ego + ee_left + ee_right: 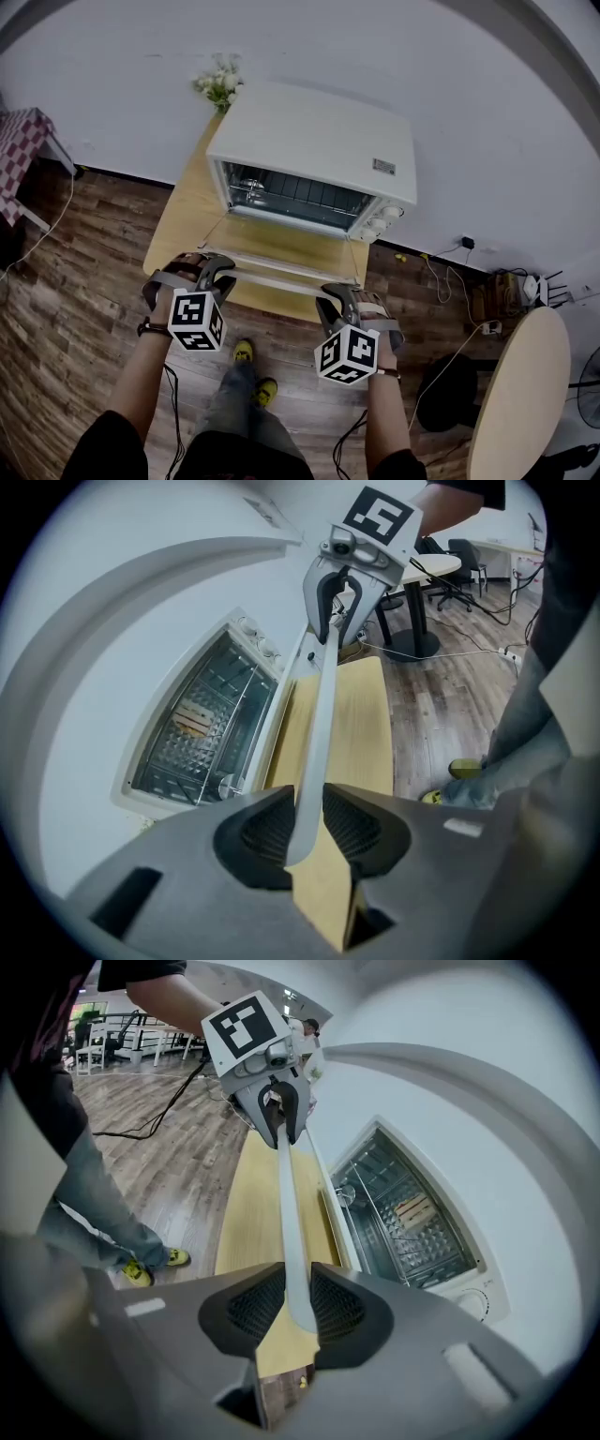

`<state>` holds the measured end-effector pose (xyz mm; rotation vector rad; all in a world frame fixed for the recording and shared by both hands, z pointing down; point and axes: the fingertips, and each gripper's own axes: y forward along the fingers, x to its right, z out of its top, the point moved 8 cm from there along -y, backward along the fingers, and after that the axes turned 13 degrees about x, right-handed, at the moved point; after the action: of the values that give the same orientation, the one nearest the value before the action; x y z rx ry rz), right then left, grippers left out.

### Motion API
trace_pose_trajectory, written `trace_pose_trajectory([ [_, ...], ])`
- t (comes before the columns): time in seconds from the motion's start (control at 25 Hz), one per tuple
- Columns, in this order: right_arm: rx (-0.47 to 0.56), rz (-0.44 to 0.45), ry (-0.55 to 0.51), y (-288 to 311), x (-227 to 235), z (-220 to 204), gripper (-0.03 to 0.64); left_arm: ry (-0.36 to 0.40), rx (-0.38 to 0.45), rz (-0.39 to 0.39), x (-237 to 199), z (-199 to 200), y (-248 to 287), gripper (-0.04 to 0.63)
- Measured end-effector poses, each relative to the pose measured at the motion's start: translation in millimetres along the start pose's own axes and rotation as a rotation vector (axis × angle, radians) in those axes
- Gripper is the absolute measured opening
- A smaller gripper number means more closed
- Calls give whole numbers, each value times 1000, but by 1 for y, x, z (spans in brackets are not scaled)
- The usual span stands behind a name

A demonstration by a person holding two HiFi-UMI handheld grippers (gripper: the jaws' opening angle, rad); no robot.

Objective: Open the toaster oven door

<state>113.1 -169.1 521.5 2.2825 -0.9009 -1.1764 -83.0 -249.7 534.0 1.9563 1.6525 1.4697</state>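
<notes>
Nearest the person, left gripper [302, 827] and right gripper [298, 1302] each clamp an end of the door handle [278, 280], jaws narrowed onto it; beyond, the door [291, 246] lies almost flat above the table [183, 220]; farther, the toaster oven [314, 141] stands open; opening seems nearly done; next, lower gently, then release.

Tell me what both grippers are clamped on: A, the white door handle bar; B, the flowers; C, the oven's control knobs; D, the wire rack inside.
A: the left gripper and the right gripper each have fingers pressed on the white handle bar.
</notes>
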Motion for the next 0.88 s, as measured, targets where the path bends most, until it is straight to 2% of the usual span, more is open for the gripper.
trace_pose_trajectory([
  [0.24, 6, -30, -1, 3, -16, -5, 100, 35, -28, 3, 17, -3, 4, 114],
  [0.64, 16, -53, 5, 7, -29, -9, 100, 68, -19, 36, 31, -9, 7, 100],
  [0.88, 10, -46, 23, 13, -44, -15, 112, 102, -25, 29, 50, -16, 14, 130],
])
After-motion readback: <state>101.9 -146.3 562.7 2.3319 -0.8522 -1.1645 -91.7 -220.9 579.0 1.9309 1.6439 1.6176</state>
